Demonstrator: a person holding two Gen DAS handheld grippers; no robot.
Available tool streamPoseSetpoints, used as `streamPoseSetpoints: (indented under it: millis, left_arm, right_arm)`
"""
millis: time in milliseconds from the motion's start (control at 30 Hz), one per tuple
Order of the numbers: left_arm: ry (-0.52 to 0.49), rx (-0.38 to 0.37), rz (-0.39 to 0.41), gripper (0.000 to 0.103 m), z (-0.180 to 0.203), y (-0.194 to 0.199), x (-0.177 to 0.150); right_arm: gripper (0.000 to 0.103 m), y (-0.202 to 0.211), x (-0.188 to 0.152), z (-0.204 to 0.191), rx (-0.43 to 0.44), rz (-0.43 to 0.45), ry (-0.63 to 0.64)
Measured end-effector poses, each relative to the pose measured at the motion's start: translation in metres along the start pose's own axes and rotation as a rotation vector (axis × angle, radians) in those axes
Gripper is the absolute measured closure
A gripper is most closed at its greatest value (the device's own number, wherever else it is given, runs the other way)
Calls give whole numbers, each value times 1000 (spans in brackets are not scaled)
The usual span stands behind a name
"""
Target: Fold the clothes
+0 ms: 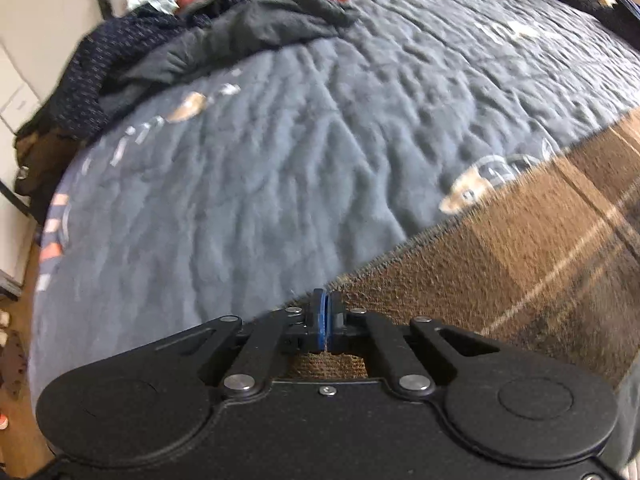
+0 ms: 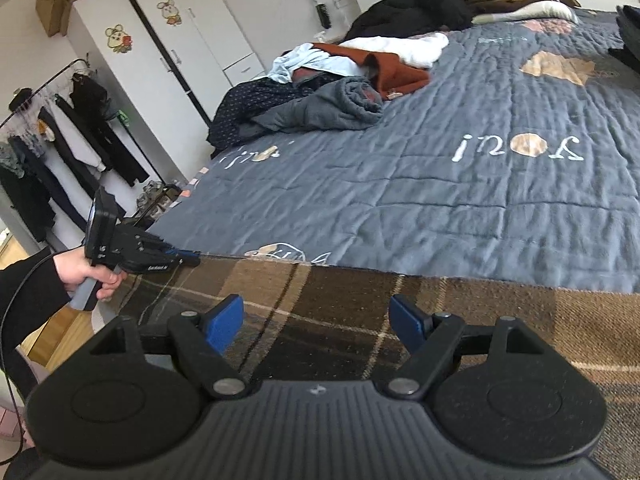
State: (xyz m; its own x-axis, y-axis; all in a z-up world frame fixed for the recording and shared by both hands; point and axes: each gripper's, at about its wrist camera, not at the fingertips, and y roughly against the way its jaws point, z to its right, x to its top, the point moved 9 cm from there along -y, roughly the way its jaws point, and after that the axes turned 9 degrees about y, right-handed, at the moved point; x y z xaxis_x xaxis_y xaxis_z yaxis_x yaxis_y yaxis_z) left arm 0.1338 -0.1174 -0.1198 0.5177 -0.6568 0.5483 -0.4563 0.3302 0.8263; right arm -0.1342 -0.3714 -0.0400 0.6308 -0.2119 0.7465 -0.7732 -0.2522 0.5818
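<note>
A brown plaid garment (image 2: 360, 312) lies across the near edge of the bed; it also shows in the left wrist view (image 1: 520, 240). My left gripper (image 1: 327, 322) is shut on the garment's edge at its left corner; it shows from the side in the right wrist view (image 2: 188, 258), held in a hand. My right gripper (image 2: 316, 320) is open, its blue pads (image 2: 224, 322) spread wide just above the plaid cloth, holding nothing.
A grey-blue quilt (image 2: 460, 208) covers the bed. A pile of unfolded clothes (image 2: 328, 92) lies at the far left of the bed, also in the left wrist view (image 1: 200, 44). A clothes rack (image 2: 60, 140) and white wardrobe (image 2: 172, 40) stand to the left.
</note>
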Motion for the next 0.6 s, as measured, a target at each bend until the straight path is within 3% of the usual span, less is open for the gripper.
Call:
streamPoseSetpoints:
  millis: [133,200,300,467,500,533,600]
  left_arm:
    - [32,15,50,103,-4,5,16]
    - [20,19,8,102,-2,-4,13]
    - [-13,97,-27,101,-6,-9,6]
    - [111,92,19,96,-26,7,-14]
    - [136,91,28,87,-30,10,-18]
    - [161,90,37,69,-34,13,-22]
    - [211,88,56,55,-43,19,-30]
  right_arm:
    - [24,0,2,-1,1,5,-3]
    - [24,0,2,-1,3,8,-3]
    - [24,-2,2,-2,8,6,-2]
    - [24,-4,1,-5,12,3,-5]
    - [24,-5,1,-5,11,2,-3]
    - [24,-5,0,-6,12,1,-2]
    - [24,-7,-1,-11,18,-2,3]
